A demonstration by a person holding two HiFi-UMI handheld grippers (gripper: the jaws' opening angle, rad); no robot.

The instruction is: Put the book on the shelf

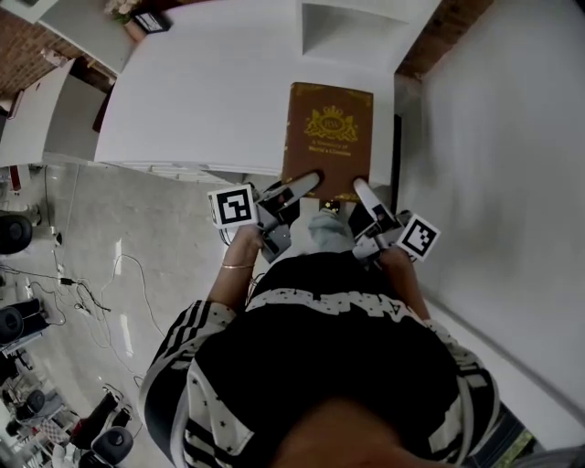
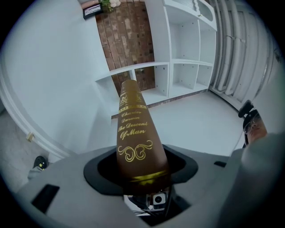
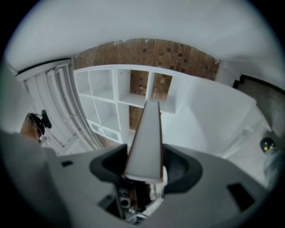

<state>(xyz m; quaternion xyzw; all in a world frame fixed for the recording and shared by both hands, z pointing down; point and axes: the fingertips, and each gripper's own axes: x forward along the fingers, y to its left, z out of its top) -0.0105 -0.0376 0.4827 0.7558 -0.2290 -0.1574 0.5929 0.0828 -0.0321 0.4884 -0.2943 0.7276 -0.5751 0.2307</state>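
A brown book (image 1: 326, 132) with a gold crest on its cover is held flat in front of me, over the white shelf unit (image 1: 219, 82). My left gripper (image 1: 307, 182) is shut on its near left corner and my right gripper (image 1: 362, 189) on its near right corner. In the left gripper view the gold-lettered spine (image 2: 133, 129) runs out from between the jaws of the left gripper (image 2: 143, 174). In the right gripper view the pale page edge (image 3: 146, 142) sticks out from the right gripper (image 3: 143, 173). Open white shelf compartments (image 2: 185, 73) (image 3: 111, 95) lie ahead.
A brick wall (image 2: 127, 38) shows behind the shelf's open compartments. A small frame and flowers (image 1: 142, 18) stand on the far shelf top. A white wall (image 1: 512, 137) rises on the right. Cables and black chair bases (image 1: 14, 233) lie on the grey floor at left.
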